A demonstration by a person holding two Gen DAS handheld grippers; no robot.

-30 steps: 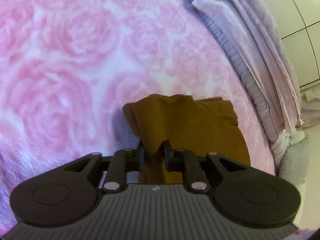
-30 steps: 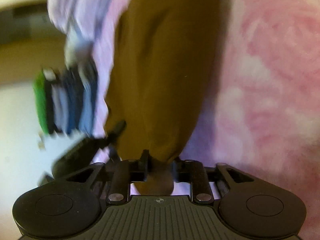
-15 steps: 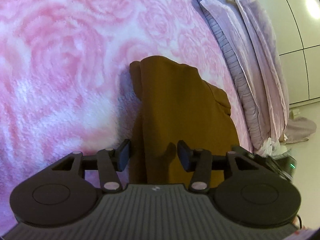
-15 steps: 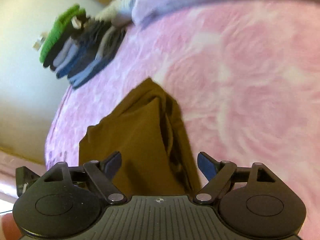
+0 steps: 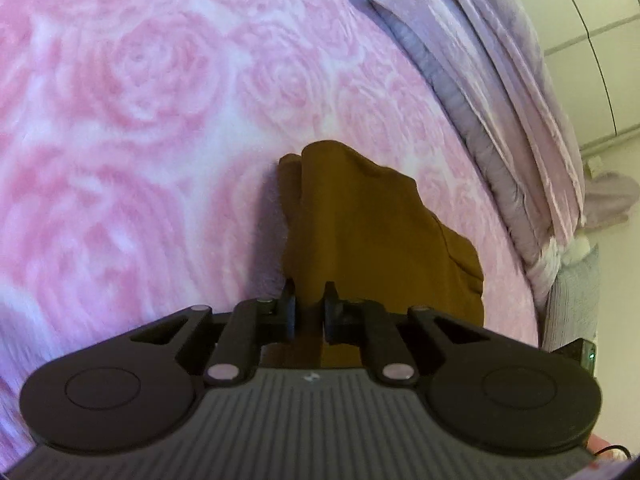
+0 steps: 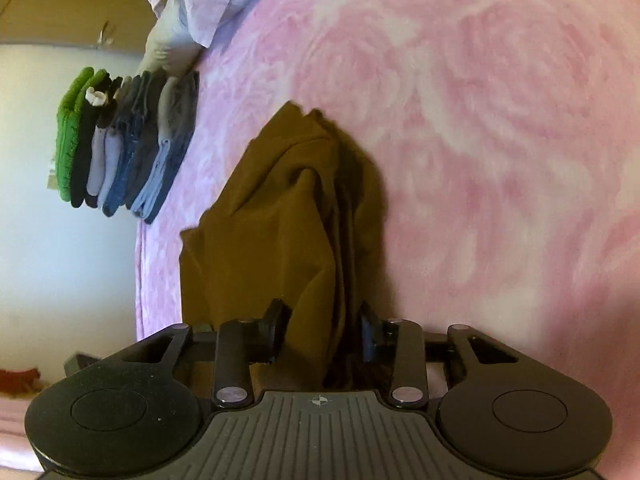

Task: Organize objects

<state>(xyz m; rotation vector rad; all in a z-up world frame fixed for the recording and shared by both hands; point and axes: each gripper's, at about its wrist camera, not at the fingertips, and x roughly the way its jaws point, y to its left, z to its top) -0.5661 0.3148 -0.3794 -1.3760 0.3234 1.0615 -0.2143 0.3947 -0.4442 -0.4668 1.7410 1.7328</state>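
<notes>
While the brown cloth (image 5: 360,216) lies bunched on the pink rose-print blanket (image 5: 132,128), both grippers sit at its near edge. Left gripper (image 5: 309,300) — jaws have just been closing, now narrow and pinched on a fold of the brown fabric that runs up between the pads. Right gripper (image 6: 322,334) — jaws have just been closing too, about half wide, cloth bundle between the fingers; left finger (image 6: 276,320) looks touching the fabric, right one I cannot tell, so grip unclear. A stack of folded clothes (image 6: 128,144), green through blue, sits near the blanket's edge, well apart from the cloth. Lilac bedding (image 5: 500,92) is piled along the blanket's far side.
</notes>
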